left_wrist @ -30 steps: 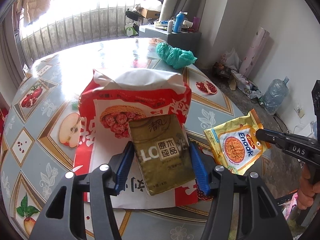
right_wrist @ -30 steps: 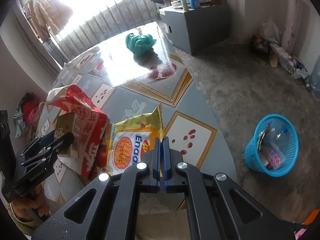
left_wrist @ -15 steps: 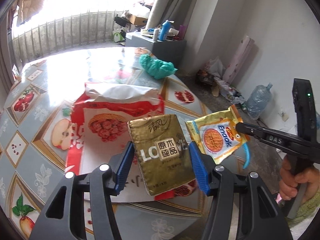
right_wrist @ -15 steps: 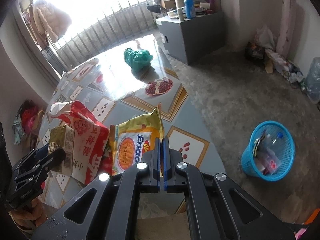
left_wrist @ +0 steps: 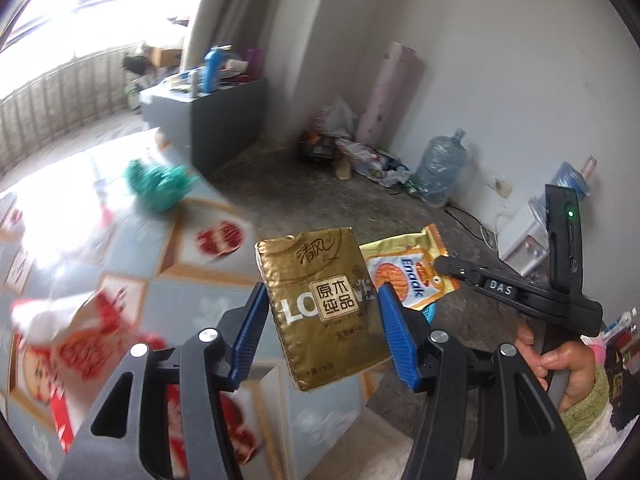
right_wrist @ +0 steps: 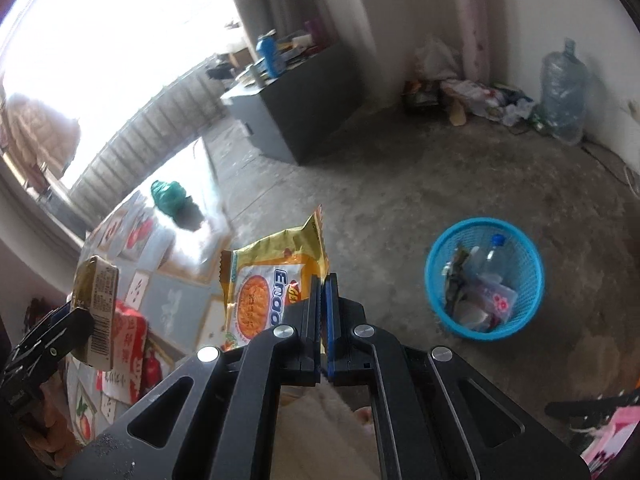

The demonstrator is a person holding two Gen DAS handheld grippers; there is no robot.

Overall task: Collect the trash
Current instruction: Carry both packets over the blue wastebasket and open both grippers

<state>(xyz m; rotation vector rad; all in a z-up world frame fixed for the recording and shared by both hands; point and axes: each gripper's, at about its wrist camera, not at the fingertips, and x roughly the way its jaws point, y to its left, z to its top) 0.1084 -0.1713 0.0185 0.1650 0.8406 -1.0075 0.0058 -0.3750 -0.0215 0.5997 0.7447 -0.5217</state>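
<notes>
My left gripper (left_wrist: 320,320) is shut on a gold tissue pack (left_wrist: 324,304), held in the air past the table's edge; the same pack (right_wrist: 96,292) shows at the left of the right wrist view. My right gripper (right_wrist: 324,292) is shut on the edge of a yellow Enaak snack packet (right_wrist: 272,276), which also hangs beside the tissue pack (left_wrist: 408,276) in the left wrist view. A blue mesh bin (right_wrist: 484,276) with bottles and wrappers in it stands on the concrete floor, to the right of the packet. A red and white snack bag (left_wrist: 80,344) lies on the table.
A green plastic bag (left_wrist: 160,180) lies far back on the fruit-pattern table (left_wrist: 192,280). A grey cabinet (right_wrist: 304,108) stands beyond. A large water bottle (right_wrist: 564,92) and floor clutter sit by the wall. A hand (left_wrist: 560,364) holds the right gripper's handle.
Both grippers swung to the right and up, carrying the tissue pack and snack packet off the table. The red bag stayed behind. The blue bin now sits nearer the packet.
</notes>
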